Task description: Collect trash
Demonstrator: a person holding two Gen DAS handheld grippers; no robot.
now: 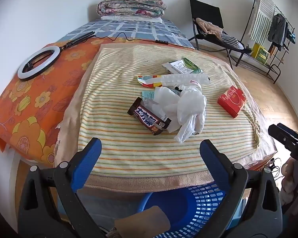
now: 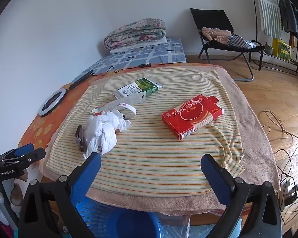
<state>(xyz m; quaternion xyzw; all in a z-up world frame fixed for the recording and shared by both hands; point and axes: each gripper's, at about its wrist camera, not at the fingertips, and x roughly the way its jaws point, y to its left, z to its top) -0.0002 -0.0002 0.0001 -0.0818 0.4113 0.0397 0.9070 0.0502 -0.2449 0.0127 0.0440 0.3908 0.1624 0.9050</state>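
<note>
Trash lies on a striped towel [image 1: 129,154] on the bed: a brown candy bar wrapper [image 1: 149,119], a crumpled white plastic bag [image 1: 186,107], a white Lakers wristband [image 1: 184,79], a small colourful wrapper [image 1: 147,79], a green-white pouch [image 1: 181,66] and a red box [image 1: 231,101]. The box [image 2: 191,115], the bag [image 2: 105,130] and the pouch [image 2: 139,88] also show in the right wrist view. My left gripper [image 1: 151,148] is open and empty near the bed's front edge, in front of the candy wrapper. My right gripper [image 2: 151,164] is open and empty, in front of the red box.
A blue plastic basket [image 1: 200,204] stands on the floor below the bed's front edge, also in the right wrist view [image 2: 101,216]. A ring light [image 1: 38,62] and its cable lie on the orange sheet. A folded quilt [image 1: 131,5], a chair [image 1: 210,27] and a clothes rack [image 1: 268,29] stand behind.
</note>
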